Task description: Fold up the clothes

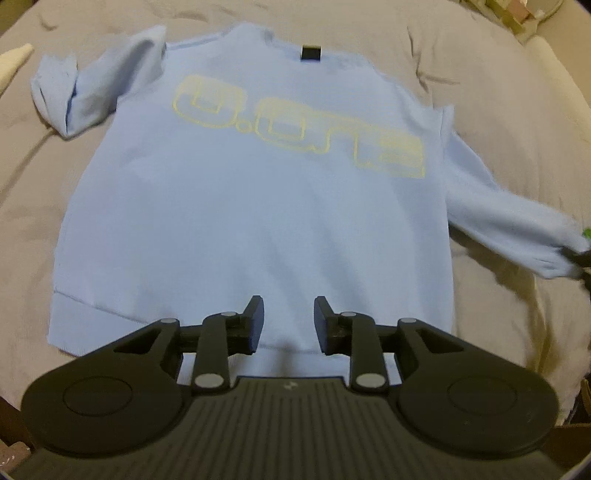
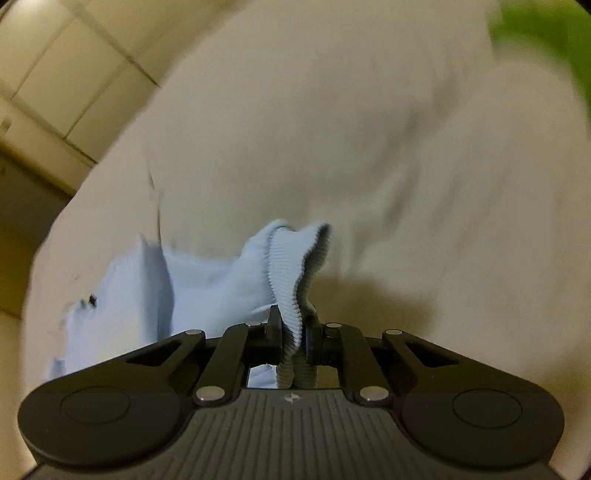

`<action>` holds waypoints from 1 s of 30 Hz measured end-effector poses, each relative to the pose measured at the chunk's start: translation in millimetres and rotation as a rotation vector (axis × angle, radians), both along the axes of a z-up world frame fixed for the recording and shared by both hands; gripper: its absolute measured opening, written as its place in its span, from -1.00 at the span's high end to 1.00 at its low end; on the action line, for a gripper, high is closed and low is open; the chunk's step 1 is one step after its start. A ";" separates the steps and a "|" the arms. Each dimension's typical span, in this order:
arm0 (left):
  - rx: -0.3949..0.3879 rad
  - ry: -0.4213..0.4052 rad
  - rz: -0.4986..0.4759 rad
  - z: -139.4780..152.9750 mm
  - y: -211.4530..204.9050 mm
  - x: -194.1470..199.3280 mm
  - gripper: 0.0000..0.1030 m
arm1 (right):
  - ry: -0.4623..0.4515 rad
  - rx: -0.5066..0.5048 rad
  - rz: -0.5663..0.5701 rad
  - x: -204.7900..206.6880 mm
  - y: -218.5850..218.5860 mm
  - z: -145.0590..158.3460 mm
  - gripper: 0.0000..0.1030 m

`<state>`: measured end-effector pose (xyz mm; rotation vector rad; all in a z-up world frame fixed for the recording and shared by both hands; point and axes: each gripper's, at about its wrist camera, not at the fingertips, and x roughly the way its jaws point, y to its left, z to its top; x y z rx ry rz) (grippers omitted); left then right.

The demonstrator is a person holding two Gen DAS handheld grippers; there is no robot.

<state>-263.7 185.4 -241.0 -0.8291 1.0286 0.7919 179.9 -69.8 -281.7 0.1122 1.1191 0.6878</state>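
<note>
You are working over a wide beige bed cover, wrinkled and soft, that fills nearly the whole left-wrist view; in the right-wrist view pale tiled flooring shows beyond its far left edge.

At the far left a cream cloth corner pokes in at the edge. Next comes the light blue sweatshirt, lying flat, with its yellow lettering facing up. Its long axis runs near to far: the ribbed hem is toward you, the collar with a black tag is at the far end. The left sleeve is bunched and doubled beside the far left shoulder.

Your left gripper hangs over the hem's middle, jaws parted, nothing between them.

The right sleeve stretches out to the right, blurred, off the body and across bare cover. Your right gripper is clenched on that sleeve's ribbed cuff, which stands up between the pads.

Bare cover lies open on every side of the sweatshirt. Some blurred clutter sits at the far right corner, and a green blur shows at the right-wrist view's far right.
</note>
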 end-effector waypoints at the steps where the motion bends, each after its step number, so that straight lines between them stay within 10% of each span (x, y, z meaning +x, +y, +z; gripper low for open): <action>1: 0.007 -0.003 0.004 2.2 0.9 2.0 0.52 | -0.074 -0.013 0.012 11.2 -3.5 17.4 0.79; 7: 0.008 -0.004 0.002 0.8 2.8 14.6 0.42 | -0.126 -0.154 -0.033 72.4 -24.4 23.7 0.68; 13: 0.014 0.011 0.034 -0.1 10.3 -0.2 0.24 | -0.002 -0.515 -0.167 81.3 6.2 -38.4 -0.35; 17: 0.003 0.026 0.111 -8.9 19.9 -31.4 0.19 | 0.106 -0.492 -0.225 42.1 7.4 -46.6 -0.38; 30: 0.016 0.071 0.301 -26.0 120.9 -145.7 0.03 | 0.312 -0.317 0.335 -218.3 219.1 -79.1 -0.49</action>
